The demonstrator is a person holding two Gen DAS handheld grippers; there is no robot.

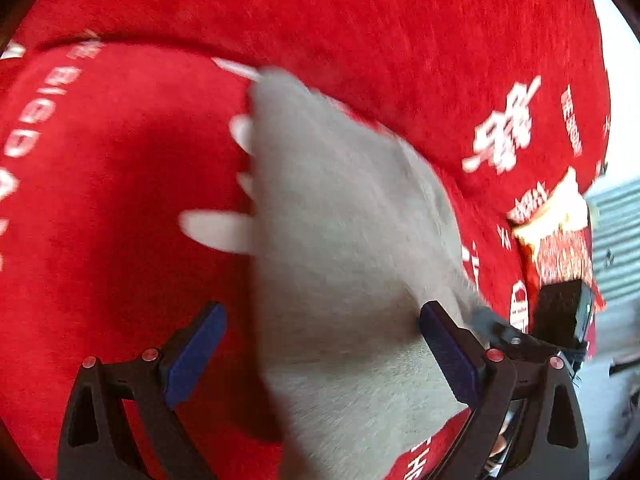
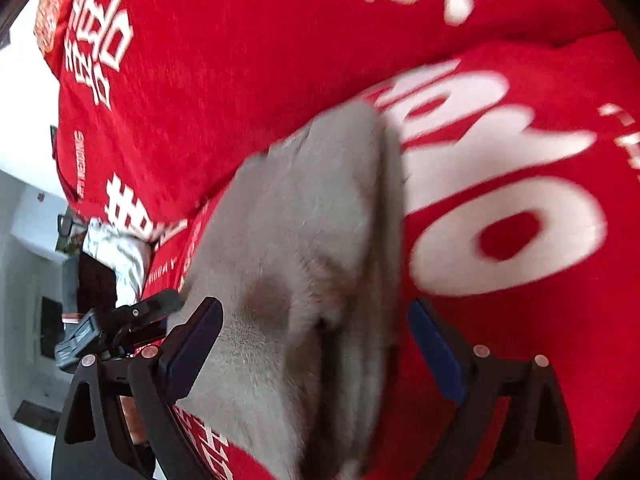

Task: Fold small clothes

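The grey garment [image 1: 344,248] is lying on the red bedspread [image 1: 120,200] with white lettering, already doubled over, its layered edge [image 2: 384,240] stacking up in my right view. I'm holding my left tongs [image 1: 320,352] wide apart over it, gripping nothing, and my right tongs [image 2: 316,352] likewise spread and empty. I'm judging one fold as done, with perhaps another fold or smoothing remaining
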